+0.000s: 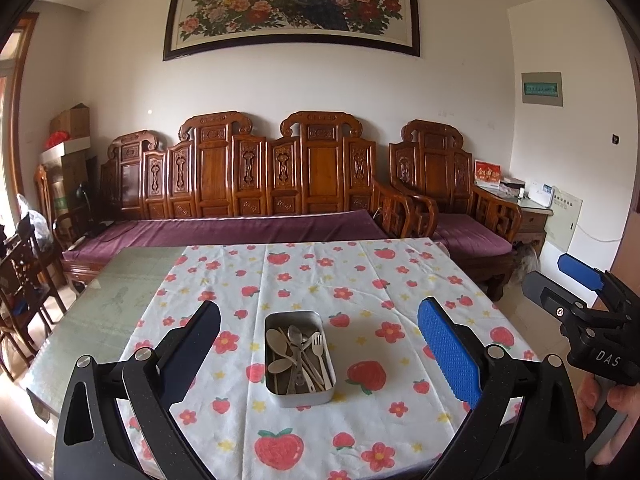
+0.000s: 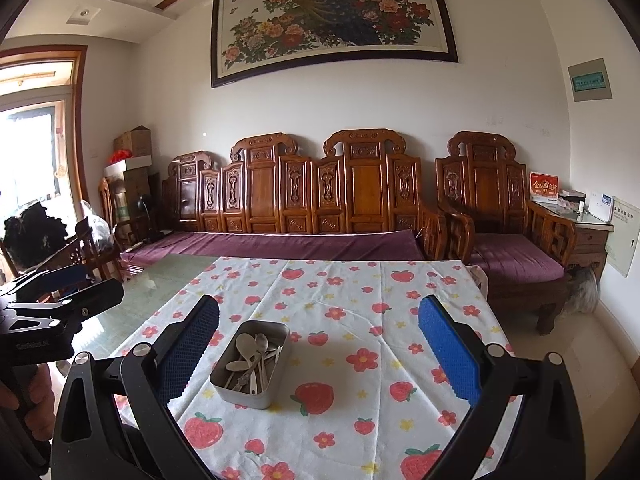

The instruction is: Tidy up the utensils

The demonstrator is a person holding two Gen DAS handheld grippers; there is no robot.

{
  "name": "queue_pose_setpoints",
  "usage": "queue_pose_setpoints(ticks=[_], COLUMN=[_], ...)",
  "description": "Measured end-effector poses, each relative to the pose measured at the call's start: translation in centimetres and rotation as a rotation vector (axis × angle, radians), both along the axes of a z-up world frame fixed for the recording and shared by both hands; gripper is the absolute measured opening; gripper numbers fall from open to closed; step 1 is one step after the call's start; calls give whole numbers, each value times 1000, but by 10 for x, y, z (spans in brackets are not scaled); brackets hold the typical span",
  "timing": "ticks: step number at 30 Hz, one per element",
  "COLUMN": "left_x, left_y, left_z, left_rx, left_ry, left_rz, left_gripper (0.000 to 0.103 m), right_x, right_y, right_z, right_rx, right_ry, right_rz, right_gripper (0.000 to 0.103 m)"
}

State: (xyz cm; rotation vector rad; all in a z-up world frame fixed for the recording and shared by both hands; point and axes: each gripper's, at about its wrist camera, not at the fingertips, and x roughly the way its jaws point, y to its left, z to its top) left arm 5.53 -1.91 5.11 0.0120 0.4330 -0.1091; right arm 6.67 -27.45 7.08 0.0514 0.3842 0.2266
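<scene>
A rectangular metal tin (image 1: 299, 396) (image 2: 232, 390) stands on the strawberry-print tablecloth (image 1: 372, 280) (image 2: 360, 292). It holds several metal spoons and forks (image 1: 298, 354) (image 2: 252, 360) lying in a loose pile. My left gripper (image 1: 318, 344) is open and empty, held above the table with the tin between its fingers in view. My right gripper (image 2: 318, 344) is open and empty, with the tin just inside its left finger (image 2: 188, 352). The right gripper also shows at the right edge of the left wrist view (image 1: 580, 292); the left gripper shows at the left edge of the right wrist view (image 2: 60, 292).
The cloth covers the right part of a glass-topped table (image 1: 108, 300) (image 2: 160, 284). A carved wooden sofa (image 1: 240, 184) (image 2: 320, 188) with purple cushions stands behind the table, with an armchair (image 1: 452, 184) to the right and wooden chairs (image 1: 24, 280) to the left.
</scene>
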Motion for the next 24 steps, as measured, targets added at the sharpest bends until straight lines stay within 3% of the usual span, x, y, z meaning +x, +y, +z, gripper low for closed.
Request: queue_pose_setpoints(ticks=[24], left_x=[3], left_y=[0], left_z=[-8], left_rx=[7], left_ry=[9], left_rz=[-5], left_gripper=[96], right_x=[1], right_y=[1], right_z=[-3], right_rx=[-1], right_ry=[2], right_rz=[1], right_gripper=[101])
